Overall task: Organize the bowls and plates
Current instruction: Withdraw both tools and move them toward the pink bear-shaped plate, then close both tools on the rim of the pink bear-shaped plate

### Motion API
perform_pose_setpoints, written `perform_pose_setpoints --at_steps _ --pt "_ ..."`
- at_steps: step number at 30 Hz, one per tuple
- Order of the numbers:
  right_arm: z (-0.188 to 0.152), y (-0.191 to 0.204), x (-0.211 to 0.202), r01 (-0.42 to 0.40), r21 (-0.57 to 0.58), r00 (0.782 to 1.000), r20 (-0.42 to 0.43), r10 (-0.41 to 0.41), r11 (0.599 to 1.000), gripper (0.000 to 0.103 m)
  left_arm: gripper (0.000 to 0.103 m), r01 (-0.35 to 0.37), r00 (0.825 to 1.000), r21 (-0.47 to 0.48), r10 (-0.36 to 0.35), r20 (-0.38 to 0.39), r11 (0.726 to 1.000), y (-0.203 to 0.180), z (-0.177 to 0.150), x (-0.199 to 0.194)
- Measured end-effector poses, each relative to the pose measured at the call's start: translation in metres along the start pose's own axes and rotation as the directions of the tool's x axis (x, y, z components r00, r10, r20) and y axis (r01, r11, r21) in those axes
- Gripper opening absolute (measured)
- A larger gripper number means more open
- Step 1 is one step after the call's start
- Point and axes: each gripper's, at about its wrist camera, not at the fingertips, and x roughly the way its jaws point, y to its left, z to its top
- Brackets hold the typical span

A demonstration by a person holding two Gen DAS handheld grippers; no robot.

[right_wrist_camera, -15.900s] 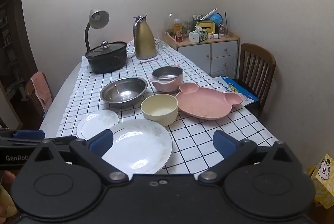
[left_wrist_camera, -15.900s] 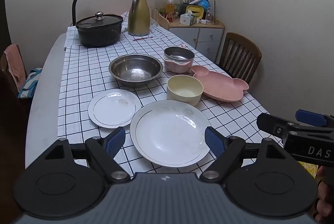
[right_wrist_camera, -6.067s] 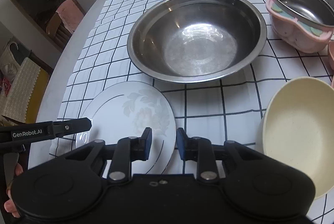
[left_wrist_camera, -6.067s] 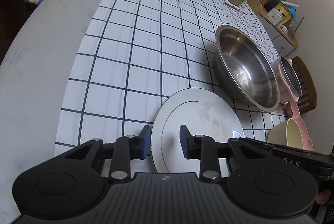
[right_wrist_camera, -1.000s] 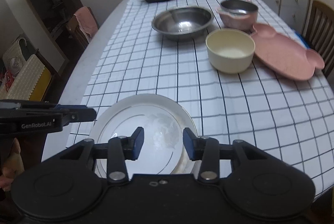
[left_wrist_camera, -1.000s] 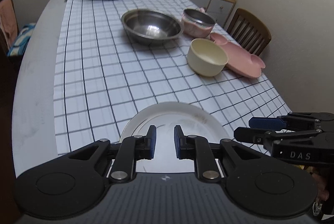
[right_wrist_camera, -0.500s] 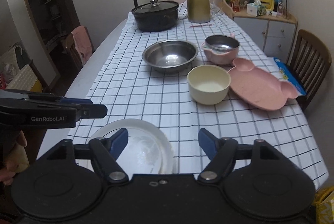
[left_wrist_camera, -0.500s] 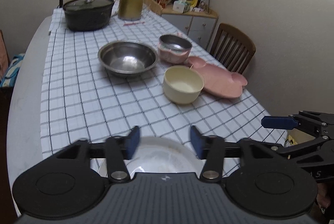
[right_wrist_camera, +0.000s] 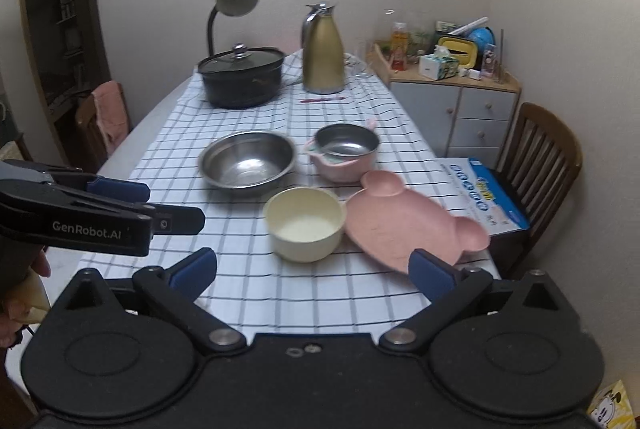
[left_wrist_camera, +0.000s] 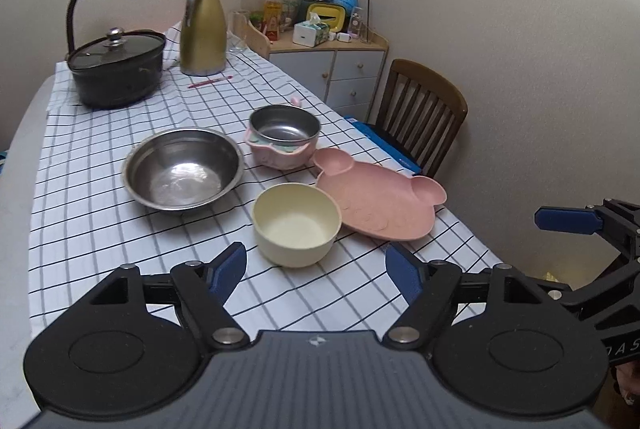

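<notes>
both claws gape wide and empty: left gripper (left_wrist_camera: 316, 271), right gripper (right_wrist_camera: 313, 271), above the near table edge; cream bowl (left_wrist_camera: 296, 225) touches pink bear plate (left_wrist_camera: 378, 199), steel bowl (left_wrist_camera: 183, 173) behind

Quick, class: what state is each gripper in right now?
Left gripper: jaws open, holding nothing.
Right gripper: jaws open, holding nothing.
</notes>
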Motion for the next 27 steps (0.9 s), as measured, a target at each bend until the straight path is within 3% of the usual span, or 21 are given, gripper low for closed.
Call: perform_pose_setpoints --at_steps 10,17,27 --pt "0.010 -0.068 0.039 0.058 0.103 0.997 -0.055 -0.053 0.993 0.103 0.076 -0.006 0.997 0.074 0.012 -0.077 0.997 -0.026 0.054 0.078" --pt "0.012 -0.116 0.076 0.099 0.186 0.991 -0.110 -0.079 0.978 0.103 0.076 0.013 0.985 0.121 0.008 -0.173 0.993 -0.039 0.083 0.147" --pt "0.007 -0.167 0.136 0.138 0.304 0.970 -0.234 -0.066 0.943 0.100 0.076 0.012 0.944 0.142 0.035 -0.329 0.990 -0.045 0.103 0.249"
